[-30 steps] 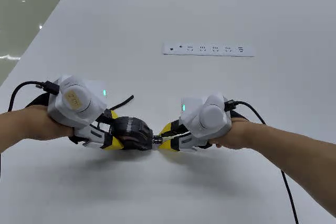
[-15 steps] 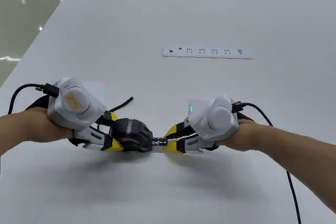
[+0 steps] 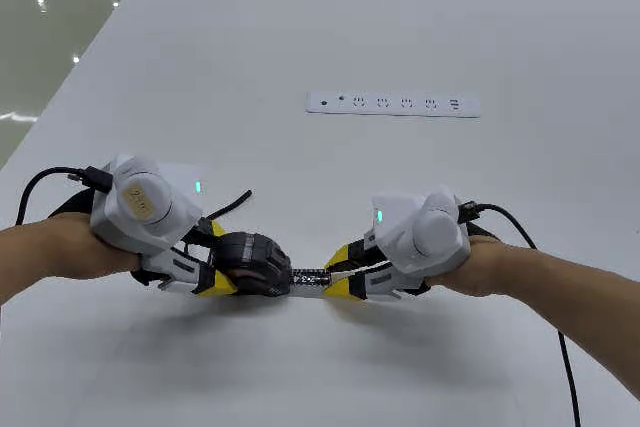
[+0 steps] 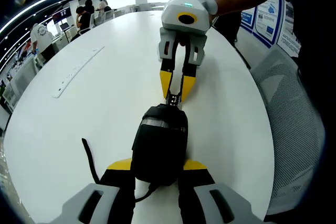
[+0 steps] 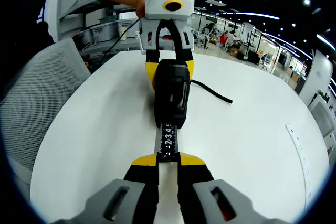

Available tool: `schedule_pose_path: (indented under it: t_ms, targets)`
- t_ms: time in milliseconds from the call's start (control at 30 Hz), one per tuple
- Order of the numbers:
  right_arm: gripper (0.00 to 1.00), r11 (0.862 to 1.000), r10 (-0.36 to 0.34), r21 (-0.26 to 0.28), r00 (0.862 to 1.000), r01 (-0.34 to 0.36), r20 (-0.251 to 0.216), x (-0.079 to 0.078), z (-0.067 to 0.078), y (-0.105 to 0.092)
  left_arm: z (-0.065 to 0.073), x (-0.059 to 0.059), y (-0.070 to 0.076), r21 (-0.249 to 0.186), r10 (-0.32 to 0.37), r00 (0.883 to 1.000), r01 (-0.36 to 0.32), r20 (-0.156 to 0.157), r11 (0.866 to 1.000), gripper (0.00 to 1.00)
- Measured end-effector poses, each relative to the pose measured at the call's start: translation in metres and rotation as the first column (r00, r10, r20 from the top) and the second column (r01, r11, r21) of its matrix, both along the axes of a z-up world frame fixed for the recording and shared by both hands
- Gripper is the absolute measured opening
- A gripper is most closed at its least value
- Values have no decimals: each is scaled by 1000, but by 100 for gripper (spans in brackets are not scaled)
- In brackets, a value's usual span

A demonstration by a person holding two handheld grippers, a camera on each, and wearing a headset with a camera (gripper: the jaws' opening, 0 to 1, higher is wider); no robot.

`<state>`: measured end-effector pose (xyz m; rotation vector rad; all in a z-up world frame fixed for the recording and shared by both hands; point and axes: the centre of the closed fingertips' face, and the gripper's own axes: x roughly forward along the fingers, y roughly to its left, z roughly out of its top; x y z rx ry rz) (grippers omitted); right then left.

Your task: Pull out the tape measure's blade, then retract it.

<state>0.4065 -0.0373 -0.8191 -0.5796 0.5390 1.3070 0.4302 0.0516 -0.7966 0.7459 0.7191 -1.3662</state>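
Observation:
A black tape measure (image 3: 250, 262) rests low over the white table, and my left gripper (image 3: 222, 275) is shut on its case (image 4: 159, 144). A short length of blade (image 3: 310, 276) with printed numbers (image 5: 168, 139) runs out of the case to the right. My right gripper (image 3: 338, 282) is shut on the blade's end, its yellow fingertips (image 5: 143, 161) pinching it. In the left gripper view the right gripper (image 4: 176, 94) faces me just beyond the case. In the right gripper view the left gripper (image 5: 169, 69) holds the case (image 5: 172, 93) from behind. The case's black wrist strap (image 3: 230, 204) trails on the table.
A white power strip (image 3: 392, 104) lies on the table (image 3: 330, 27) further back, also seen as a power strip (image 4: 77, 71) at the left. Cables (image 3: 40, 179) run back from both grippers. A grey mesh chair (image 4: 294, 108) stands off the table's edge.
My right gripper has moved to the right, away from the case, drawing more blade out. The left gripper and the case have stayed about where they were.

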Motion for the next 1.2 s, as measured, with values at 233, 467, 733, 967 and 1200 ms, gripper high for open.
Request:
schedule_pose_path:
  t_ms: [233,467,733,967,1200]
  targets:
    - [10,1000,-19,16,1000,19,-11,-3,-2,-4,0,0,-1,-10,4,1000,-4,3,1000,28]
    - [10,1000,-25,12,1000,25,-6,-5,0,-12,0,-1,-3,-12,-1,1000,1,3,1000,28]
    - [10,1000,-27,5,1000,27,-2,-7,1,-19,0,-1,-3,-11,1,1000,-1,4,1000,28]
    - [10,1000,-27,3,1000,27,-2,-7,0,-23,1,-2,-3,-11,1,1000,-1,4,1000,28]
    - [10,1000,-31,-7,1000,31,0,-9,0,-32,0,-1,-4,-15,3,1000,-3,2,1000,28]
